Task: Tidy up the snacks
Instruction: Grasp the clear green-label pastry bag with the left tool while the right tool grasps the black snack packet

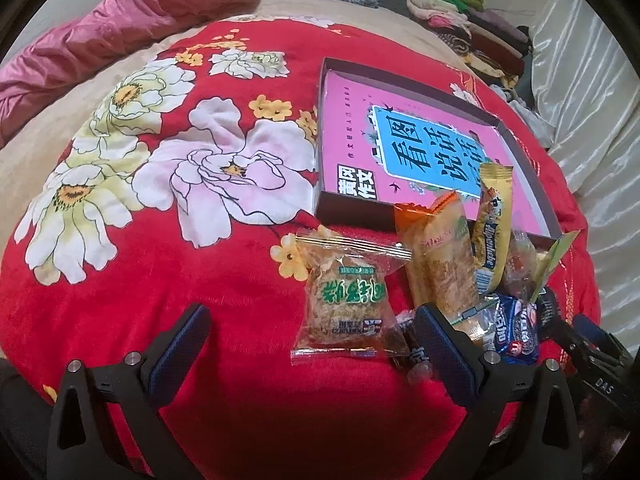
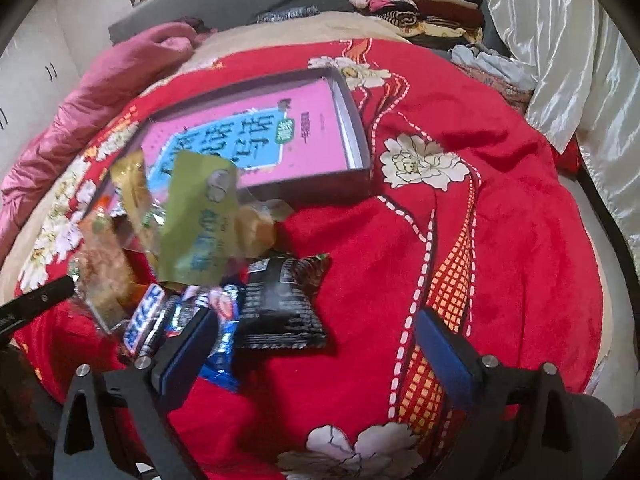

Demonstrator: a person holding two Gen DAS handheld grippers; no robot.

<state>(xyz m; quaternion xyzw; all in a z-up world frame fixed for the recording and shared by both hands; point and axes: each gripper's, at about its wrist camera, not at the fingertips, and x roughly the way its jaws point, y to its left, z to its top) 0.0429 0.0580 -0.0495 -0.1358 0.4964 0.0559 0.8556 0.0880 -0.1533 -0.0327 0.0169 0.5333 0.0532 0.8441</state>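
You're at the pick-up stage: the snacks sit in a loose heap on the red flowered blanket (image 1: 240,400), right against the near edge of the shallow box (image 1: 532,148), and as far as I can see none lies properly inside it yet. A gold stick pack (image 1: 494,224) and an orange-topped packet (image 1: 436,252) lean up over the box's front wall. A pink book (image 1: 400,148) covers the box floor.

Your left gripper (image 1: 316,344) is wide open with nothing in it. It points steeply down at the blanket, and the clear bag with green lettering (image 1: 348,304) lies between its fingers, closer to the right one. The pads aren't on it.

Your right gripper (image 2: 316,348) is also spread wide and empty, tilted steeply down too. Its left finger (image 2: 192,348) overlaps a blue wrapper (image 2: 220,364), though I can't tell if it touches. The black packet (image 2: 280,308) lies just ahead, towards that finger rather than centred in the gap. Behind it a green packet (image 2: 200,220) sits on top of the heap, blurred.

Next move, I'd say: pick one packet and commit. For the left, drop straight onto the clear bag and close across its puffy middle; it's crinkly film, so expect it to slide. For the right, shift towards the heap to centre the black packet before closing, or you'll snag the blue wrapper. Both grippers are close together at the pile, so take turns. Then lift over the front wall and set it down on the book.
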